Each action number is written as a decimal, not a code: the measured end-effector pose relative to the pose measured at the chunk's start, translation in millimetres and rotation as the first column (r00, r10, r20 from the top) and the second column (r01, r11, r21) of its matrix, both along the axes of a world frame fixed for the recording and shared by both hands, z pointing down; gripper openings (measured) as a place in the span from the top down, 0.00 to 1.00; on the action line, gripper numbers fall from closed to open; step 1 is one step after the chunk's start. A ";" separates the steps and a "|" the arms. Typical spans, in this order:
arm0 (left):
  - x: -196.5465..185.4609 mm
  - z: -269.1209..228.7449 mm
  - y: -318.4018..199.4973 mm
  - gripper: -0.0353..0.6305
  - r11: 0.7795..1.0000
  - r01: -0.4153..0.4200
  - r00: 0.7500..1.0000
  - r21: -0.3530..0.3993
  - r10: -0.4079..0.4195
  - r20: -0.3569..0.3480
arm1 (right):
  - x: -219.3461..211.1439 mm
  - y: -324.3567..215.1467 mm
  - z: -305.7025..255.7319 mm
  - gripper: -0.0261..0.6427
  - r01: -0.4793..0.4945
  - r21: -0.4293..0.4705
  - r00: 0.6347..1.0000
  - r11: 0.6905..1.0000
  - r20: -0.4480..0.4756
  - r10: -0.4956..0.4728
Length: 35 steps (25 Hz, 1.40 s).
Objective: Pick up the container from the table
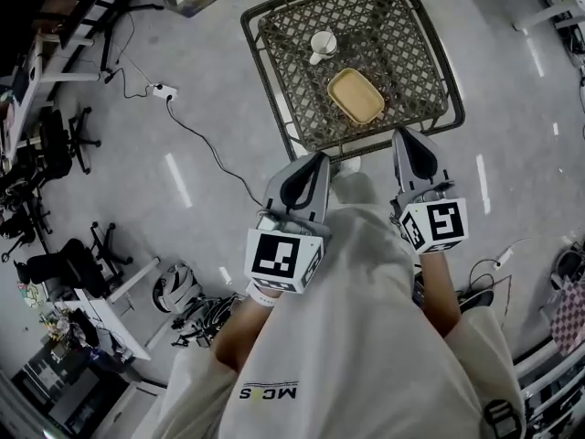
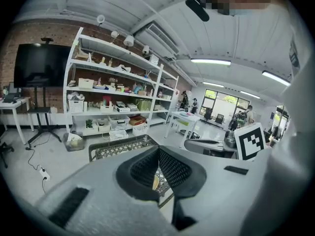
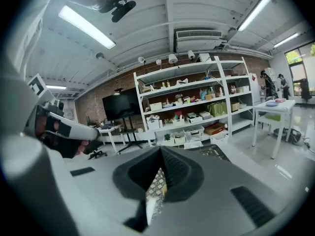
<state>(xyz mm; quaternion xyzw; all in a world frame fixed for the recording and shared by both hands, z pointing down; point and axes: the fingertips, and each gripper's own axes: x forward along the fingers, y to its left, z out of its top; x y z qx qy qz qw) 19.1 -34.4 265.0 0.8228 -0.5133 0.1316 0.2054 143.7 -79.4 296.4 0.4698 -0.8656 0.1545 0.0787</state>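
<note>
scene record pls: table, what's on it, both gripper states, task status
table: dark lattice-top table on a grey floor
container: tan, rectangular, open-topped, on the table on the person's side
cup: white, on the table, apart from the container, on the far side
left gripper: jaws together, nothing between them, short of the container
right gripper: jaws together, nothing between them, short of the container
status: container not yet picked up

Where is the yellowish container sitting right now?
In the head view, the container lies on the lattice table, right of centre, just nearer than the white cup and ahead of the right gripper.
</note>
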 end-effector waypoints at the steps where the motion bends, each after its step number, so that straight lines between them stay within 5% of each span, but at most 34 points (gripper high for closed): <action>1: -0.7 2.9 -3.5 0.91 1.000 0.006 1.000 -0.008 -0.006 -0.003 | -1.3 -4.3 4.5 0.94 0.005 -0.011 1.000 1.000 -0.001 -0.005; 13: -28.9 34.3 -17.2 0.91 0.994 0.079 0.997 -0.076 -0.080 -0.018 | -38.1 -25.0 44.3 0.94 0.086 -0.055 0.994 0.995 -0.062 -0.089; 35: -28.2 129.1 -38.0 0.91 0.977 0.067 0.998 -0.201 -0.069 -0.002 | -44.2 -70.9 145.3 0.90 0.163 -0.141 0.973 0.976 -0.139 -0.183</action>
